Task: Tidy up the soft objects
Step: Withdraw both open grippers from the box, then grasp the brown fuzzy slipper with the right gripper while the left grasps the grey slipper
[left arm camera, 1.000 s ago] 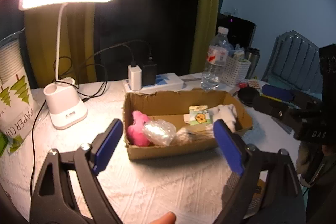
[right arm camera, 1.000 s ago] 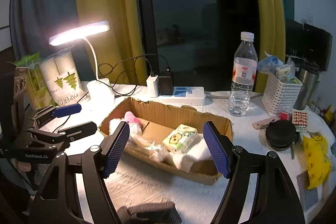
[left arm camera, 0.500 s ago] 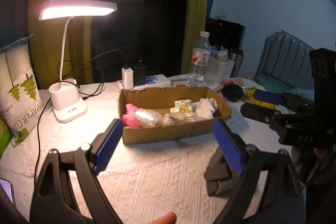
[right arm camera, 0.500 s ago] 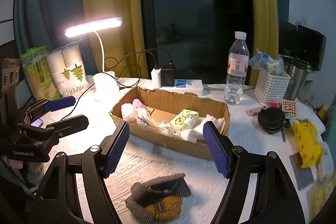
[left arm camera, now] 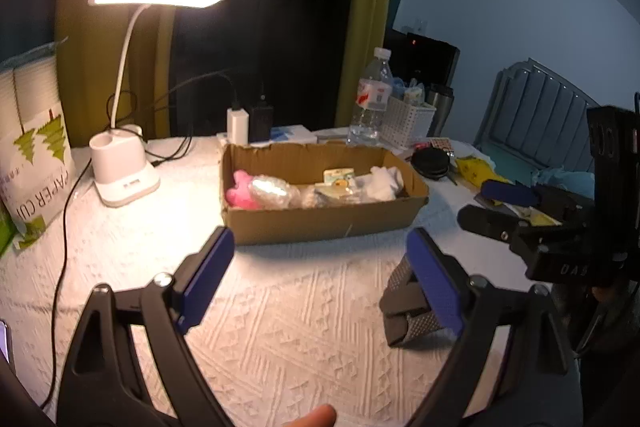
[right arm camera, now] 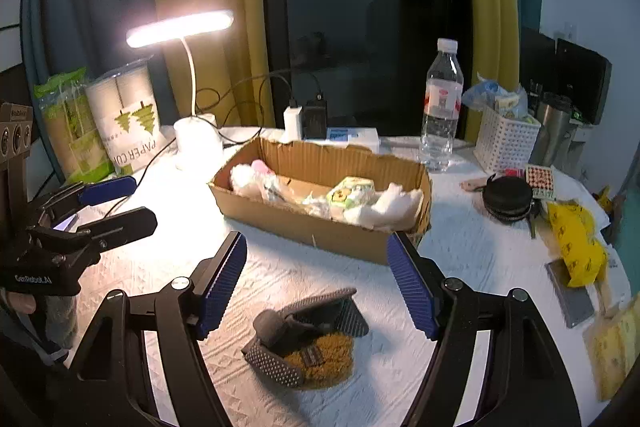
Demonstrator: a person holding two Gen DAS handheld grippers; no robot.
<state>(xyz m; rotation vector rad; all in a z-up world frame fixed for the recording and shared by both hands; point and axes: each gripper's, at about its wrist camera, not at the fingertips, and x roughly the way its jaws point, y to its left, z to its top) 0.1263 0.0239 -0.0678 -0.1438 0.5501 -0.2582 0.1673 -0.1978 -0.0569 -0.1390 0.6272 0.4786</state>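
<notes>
A brown cardboard box (left arm camera: 320, 223) (right arm camera: 304, 227) stands mid-table and holds a pink plush (left arm camera: 237, 191), a crinkly clear bag (left arm camera: 272, 189), a small printed tissue pack (right arm camera: 350, 193) and a white soft item (right arm camera: 396, 205). A grey and mustard slipper-like soft object (right arm camera: 310, 339) (left arm camera: 404, 303) lies on the white cloth in front of the box. My right gripper (right arm camera: 316, 287) hovers open just above and before it. My left gripper (left arm camera: 320, 279) is open too, with the soft object behind its right finger. Nothing is held by either.
A lit desk lamp (left arm camera: 124, 171) stands left of the box, a paper-cup pack (left arm camera: 32, 155) further left. Behind the box are a power strip (right arm camera: 348, 137), a water bottle (right arm camera: 440, 111) and a white basket (right arm camera: 506, 143). A black round case (right arm camera: 508, 199) and yellow bag (right arm camera: 576, 247) lie right.
Both grippers have drawn back from the box, so it looks smaller and farther. The grey and mustard soft object has come into view in front of it. Both jaws stayed open.
</notes>
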